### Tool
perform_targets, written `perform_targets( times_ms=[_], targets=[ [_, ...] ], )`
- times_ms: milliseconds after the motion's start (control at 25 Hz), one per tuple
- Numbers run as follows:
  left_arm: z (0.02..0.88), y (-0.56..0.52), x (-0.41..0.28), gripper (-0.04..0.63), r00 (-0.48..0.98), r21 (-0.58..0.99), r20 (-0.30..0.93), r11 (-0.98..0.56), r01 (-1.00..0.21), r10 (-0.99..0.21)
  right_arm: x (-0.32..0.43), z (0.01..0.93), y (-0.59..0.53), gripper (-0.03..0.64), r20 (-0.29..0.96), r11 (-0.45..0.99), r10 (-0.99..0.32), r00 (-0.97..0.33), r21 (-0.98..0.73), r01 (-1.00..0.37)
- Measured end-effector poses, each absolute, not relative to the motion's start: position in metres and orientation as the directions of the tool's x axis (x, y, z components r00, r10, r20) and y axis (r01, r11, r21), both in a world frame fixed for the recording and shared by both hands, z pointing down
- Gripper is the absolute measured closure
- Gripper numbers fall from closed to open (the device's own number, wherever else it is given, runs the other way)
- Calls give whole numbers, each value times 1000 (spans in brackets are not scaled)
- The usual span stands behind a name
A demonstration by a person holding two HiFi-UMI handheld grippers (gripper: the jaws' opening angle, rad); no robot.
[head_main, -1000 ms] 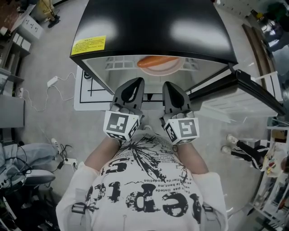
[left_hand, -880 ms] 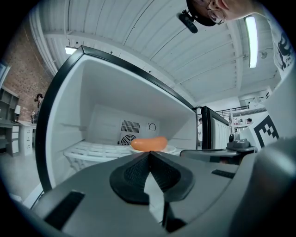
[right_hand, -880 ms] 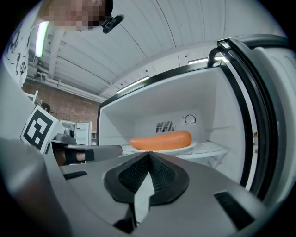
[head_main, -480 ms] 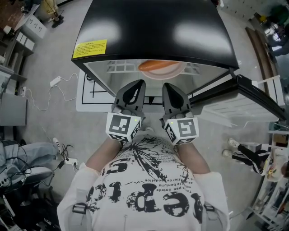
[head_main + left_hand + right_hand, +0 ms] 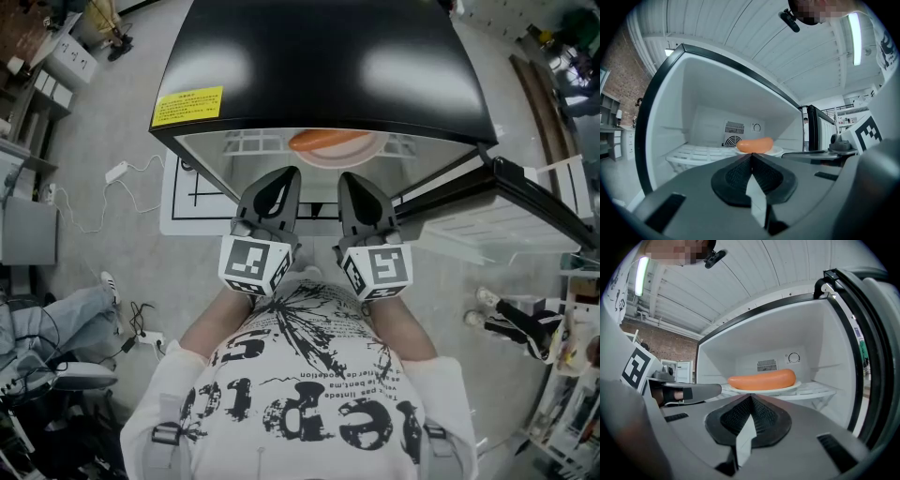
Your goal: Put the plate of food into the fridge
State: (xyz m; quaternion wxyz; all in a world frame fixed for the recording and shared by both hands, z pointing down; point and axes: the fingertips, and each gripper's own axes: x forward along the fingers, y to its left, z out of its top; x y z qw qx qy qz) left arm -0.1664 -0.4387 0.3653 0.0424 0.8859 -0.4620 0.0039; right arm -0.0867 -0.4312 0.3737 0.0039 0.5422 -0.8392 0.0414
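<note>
Hardly anything has moved since a second ago: both tongs stay side by side close to the person's chest, and the plate sits where it did. One newcomer: a leg in blue jeans has come into the left edge of the head view, on the floor well apart from the fridge.

Left tongs: jaws pressed together, black ribbed pads meeting along one seam, nothing between them. The left gripper view confirms it.

Right tongs: same, jaws together and empty. Tips of both point into the fridge opening but stop short of it.

Task's thing: round white plate carrying one long orange sausage. It rests inside the black-topped fridge with white interior, on the white slatted shelf, about midway between the shelf's left and right edges. Vent and dial on the back wall show behind it. Neither pair of tongs touches it.

Fridge door: swung open, at the person's right.

Progress, as judged: the plate looks delivered and released, so the named job reads as done. What seems left is drawing the tongs clear and, likely, shutting the door, though the task sentence does not ask for that.
</note>
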Motion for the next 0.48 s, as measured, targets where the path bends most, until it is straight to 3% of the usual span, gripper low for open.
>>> perform_targets(
  times_ms=[480],
  targets=[
    [363,-440,-172,588,570,76,40,-567,-821,-821,-86,375,-431,616,66,384,-920,-386,-45,-922]
  ],
)
